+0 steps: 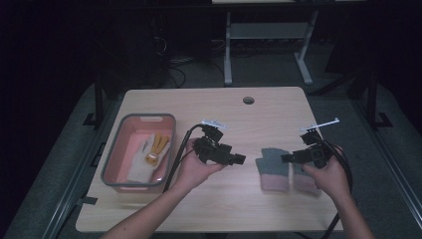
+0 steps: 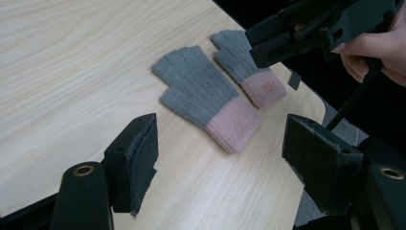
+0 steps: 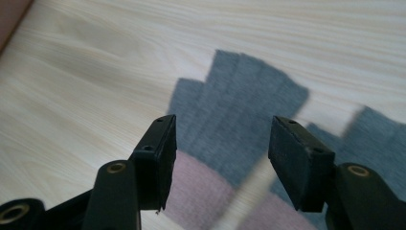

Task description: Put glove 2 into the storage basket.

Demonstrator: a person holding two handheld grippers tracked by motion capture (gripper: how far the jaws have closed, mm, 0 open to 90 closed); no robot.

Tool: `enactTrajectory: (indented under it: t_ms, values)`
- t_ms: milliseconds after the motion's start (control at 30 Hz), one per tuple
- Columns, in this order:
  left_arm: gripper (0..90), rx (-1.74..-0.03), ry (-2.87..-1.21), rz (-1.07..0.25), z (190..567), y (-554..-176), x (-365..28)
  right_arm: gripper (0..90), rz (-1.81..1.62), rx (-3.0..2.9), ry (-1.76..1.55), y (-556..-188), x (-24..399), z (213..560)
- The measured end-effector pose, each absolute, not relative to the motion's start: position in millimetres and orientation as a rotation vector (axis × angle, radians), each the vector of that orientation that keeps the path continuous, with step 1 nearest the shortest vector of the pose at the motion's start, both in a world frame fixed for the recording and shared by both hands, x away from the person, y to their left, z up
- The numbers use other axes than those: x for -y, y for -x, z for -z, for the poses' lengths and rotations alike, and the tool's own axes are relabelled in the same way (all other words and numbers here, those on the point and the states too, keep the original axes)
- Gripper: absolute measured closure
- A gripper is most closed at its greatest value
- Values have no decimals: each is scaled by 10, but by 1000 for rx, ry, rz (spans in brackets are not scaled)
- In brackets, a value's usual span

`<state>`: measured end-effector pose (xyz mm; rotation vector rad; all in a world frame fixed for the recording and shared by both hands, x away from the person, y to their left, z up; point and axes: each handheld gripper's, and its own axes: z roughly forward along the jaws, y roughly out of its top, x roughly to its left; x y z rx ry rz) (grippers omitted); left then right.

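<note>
The left gripper (image 1: 240, 159) is held above the table (image 1: 219, 107), jaws spread wide with nothing between them; its own view shows the two pads (image 2: 139, 160) well apart over bare wood. It points toward the right gripper (image 1: 286, 158), which faces back at it, so the two tips stand near each other with a gap between. The right gripper's jaws are wide too and empty, hovering over the gloves rather than touching them.

Between the two tips, and partly under the right one, lie two grey gloves with pink cuffs, flat on the table side by side. The left glove (image 1: 272, 167) sits just ahead of the left gripper's jaws, fingers pointing away from the person and cuff toward the near edge. The right glove (image 2: 246, 64) lies just beside it, mostly under the right gripper and the hand (image 1: 328, 177) that holds it; a small label shows on its cuff. In the right gripper view the left glove (image 3: 239, 115) lies straight ahead between the jaws, below them, with the other glove off to the right.

Behind the left hand (image 1: 194, 169), on the side away from the gloves, stands a grey tub (image 1: 113, 154) with a pink inside. In it lies a white glove (image 1: 142, 159) with a yellow patch
</note>
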<state>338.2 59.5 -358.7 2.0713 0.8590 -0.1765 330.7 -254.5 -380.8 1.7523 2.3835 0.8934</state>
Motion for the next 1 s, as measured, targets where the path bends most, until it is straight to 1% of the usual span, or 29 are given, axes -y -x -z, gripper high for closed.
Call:
enactTrajectory:
  t_ms: [167,700,1000]
  values:
    - [285,-849,-2065,214,3628,-3376,-525,435,-845,-2363,-1775,-3283,2643,3894]
    - [285,-827,-2070,228,3743,-3337,-369,448,-731,-2306,-1854,-3175,2985,4147]
    - [285,-823,-2065,232,3773,-3319,-342,460,-661,-2297,-1885,-3145,3093,4243]
